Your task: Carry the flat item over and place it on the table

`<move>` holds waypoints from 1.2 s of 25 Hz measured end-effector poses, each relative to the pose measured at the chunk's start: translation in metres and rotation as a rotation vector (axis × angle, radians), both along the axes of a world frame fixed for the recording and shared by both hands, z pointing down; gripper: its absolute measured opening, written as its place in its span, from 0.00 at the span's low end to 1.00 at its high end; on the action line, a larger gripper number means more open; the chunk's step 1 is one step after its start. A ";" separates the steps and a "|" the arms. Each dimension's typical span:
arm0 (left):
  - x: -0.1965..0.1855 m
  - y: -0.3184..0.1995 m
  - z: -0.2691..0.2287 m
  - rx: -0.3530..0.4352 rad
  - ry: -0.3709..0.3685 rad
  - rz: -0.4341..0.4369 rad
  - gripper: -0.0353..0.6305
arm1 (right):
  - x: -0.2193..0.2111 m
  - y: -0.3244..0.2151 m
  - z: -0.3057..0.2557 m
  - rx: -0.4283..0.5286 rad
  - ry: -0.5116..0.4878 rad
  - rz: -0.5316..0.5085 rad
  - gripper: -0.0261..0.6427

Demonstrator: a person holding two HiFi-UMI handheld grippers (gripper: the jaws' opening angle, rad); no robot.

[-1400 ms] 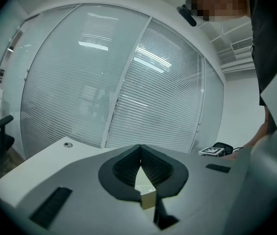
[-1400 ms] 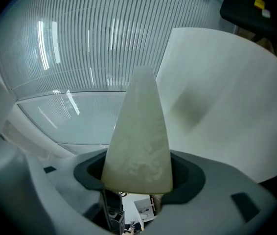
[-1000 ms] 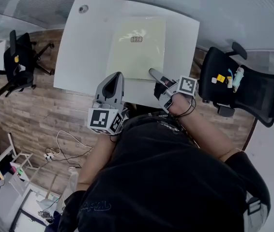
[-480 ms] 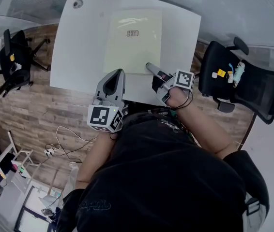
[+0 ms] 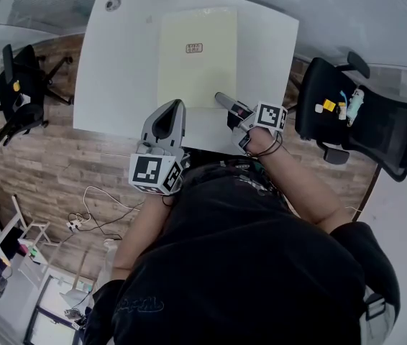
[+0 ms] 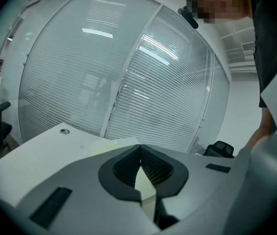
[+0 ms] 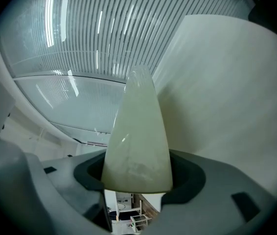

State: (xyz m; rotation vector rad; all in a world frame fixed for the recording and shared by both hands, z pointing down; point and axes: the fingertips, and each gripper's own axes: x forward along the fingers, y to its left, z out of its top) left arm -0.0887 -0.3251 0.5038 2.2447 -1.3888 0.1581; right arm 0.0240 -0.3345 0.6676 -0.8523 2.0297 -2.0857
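The pale yellow sheet [image 5: 196,70] is lying on the white desk [image 5: 117,85], and the right tool [image 5: 223,99] is grasping its near right corner.

The head view is showing the whole sheet flat on the desk, with a small label [image 5: 194,47] near its far end. The left tool [image 5: 167,121] is hovering at the near desk edge, apart from the sheet, and a black office chair [image 5: 362,131] is standing on the right. Only the left gripper view is showing that the left tool is clenched and empty, its tips meeting in front of the sheet, with window blinds [image 6: 128,82] behind the desk. Only the right gripper view is showing the grip. The pale sheet material is filling the gap from one jaw to the other, and the desk is appearing tilted at the right side.
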 end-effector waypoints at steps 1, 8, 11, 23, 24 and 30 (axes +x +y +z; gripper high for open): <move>0.001 0.000 0.000 0.000 0.000 -0.001 0.07 | 0.001 0.000 0.002 0.008 0.010 -0.009 0.47; 0.000 0.000 0.002 -0.011 0.004 -0.008 0.07 | 0.002 0.001 0.020 0.032 0.114 -0.072 0.47; -0.001 0.000 0.001 -0.011 0.002 -0.009 0.07 | 0.002 0.001 0.026 0.041 0.150 -0.088 0.48; -0.011 0.003 0.000 -0.019 0.000 -0.016 0.07 | 0.007 -0.003 0.054 0.069 0.330 -0.153 0.57; -0.010 0.004 0.000 -0.019 -0.001 -0.016 0.07 | 0.008 -0.003 0.055 0.072 0.333 -0.155 0.57; -0.009 0.010 -0.001 -0.015 -0.006 -0.021 0.07 | 0.017 -0.004 0.067 0.093 0.422 -0.179 0.59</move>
